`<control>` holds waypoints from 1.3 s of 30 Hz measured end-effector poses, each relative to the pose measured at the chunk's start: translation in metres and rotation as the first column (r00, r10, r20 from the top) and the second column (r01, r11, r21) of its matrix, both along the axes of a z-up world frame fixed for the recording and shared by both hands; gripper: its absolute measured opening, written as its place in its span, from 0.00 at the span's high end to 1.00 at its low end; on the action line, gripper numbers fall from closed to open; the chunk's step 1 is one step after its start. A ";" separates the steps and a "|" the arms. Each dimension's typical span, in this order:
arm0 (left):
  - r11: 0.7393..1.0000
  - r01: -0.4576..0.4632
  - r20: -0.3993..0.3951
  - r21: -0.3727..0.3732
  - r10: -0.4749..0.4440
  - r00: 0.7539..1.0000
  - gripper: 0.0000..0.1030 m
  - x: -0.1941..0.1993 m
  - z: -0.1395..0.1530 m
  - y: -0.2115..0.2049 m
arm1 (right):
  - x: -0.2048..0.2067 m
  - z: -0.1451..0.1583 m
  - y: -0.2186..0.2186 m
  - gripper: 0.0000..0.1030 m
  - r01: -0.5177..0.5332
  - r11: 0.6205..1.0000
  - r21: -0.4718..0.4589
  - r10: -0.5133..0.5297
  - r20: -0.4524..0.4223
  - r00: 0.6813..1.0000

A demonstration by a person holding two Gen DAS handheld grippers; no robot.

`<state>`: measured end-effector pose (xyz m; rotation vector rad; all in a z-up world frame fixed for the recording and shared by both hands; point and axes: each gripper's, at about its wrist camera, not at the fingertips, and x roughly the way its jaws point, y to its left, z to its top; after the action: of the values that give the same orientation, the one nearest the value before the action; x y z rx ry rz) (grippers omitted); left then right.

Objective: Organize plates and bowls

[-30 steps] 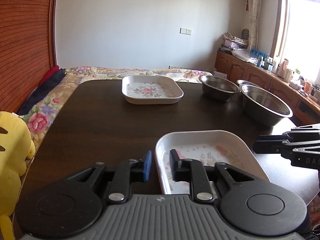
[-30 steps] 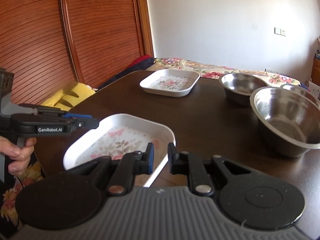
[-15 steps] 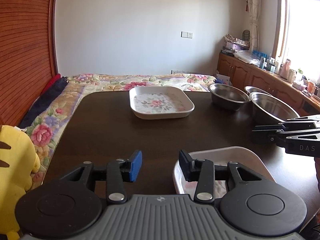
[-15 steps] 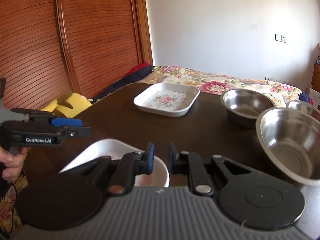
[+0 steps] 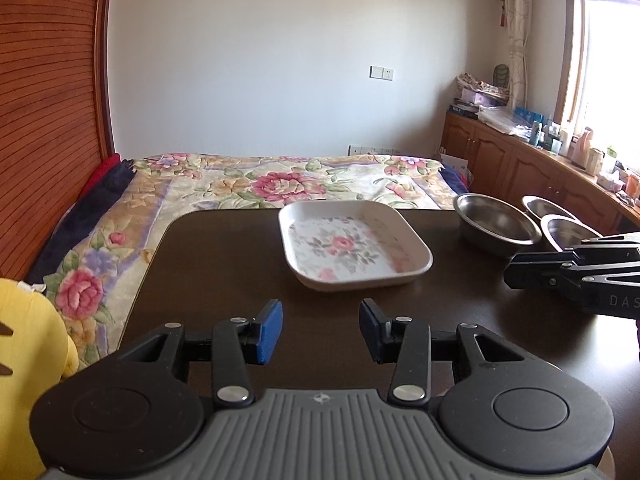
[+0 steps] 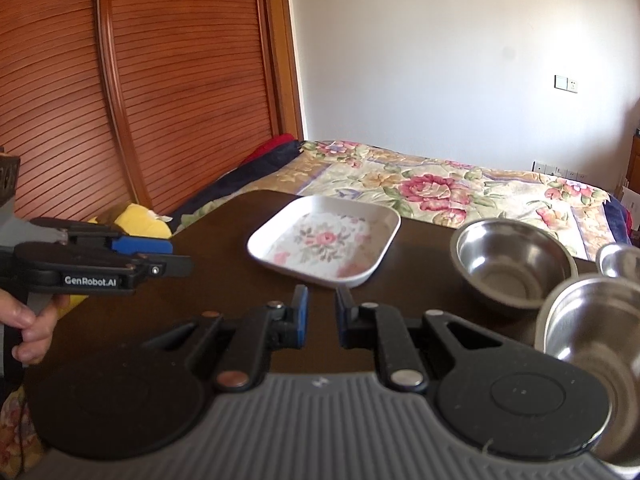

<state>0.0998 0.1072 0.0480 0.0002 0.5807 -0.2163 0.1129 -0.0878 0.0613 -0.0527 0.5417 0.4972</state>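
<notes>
Spanning the dark surface (image 5: 224, 264), largest first. Sitting at the far centre: square floral plate (image 5: 354, 242). Standing right of it, close together: three steel bowls (image 6: 514, 264). Hovering over the near edge, both empty: left hand-held gripper (image 5: 320, 330), jaws now spread wider than a second ago; right hand-held gripper (image 6: 319, 314), jaws slightly apart. No longer showing: the nearer floral plate, out of frame since both views lifted. Likely meaning: next target being the far plate.
</notes>
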 end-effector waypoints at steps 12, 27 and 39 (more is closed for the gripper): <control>0.999 0.013 -0.001 0.042 -0.013 1.000 0.55 0.040 0.000 0.008 | 0.043 -0.007 0.016 0.83 0.025 1.000 0.005 -0.025 -0.026 0.999; 0.998 -0.001 -0.032 0.060 0.002 1.000 0.52 0.088 -0.012 0.011 | 0.082 -0.019 0.022 0.79 0.096 0.995 0.003 -0.096 -0.045 0.994; 0.998 0.012 -0.067 0.060 -0.008 0.998 0.52 0.116 -0.022 0.003 | 0.096 -0.030 0.017 0.78 0.126 0.992 -0.011 -0.126 -0.062 0.990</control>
<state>0.2160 0.1104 0.0264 0.0549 0.6541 -0.2090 0.2087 -0.0711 0.0312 -0.0098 0.6044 0.3744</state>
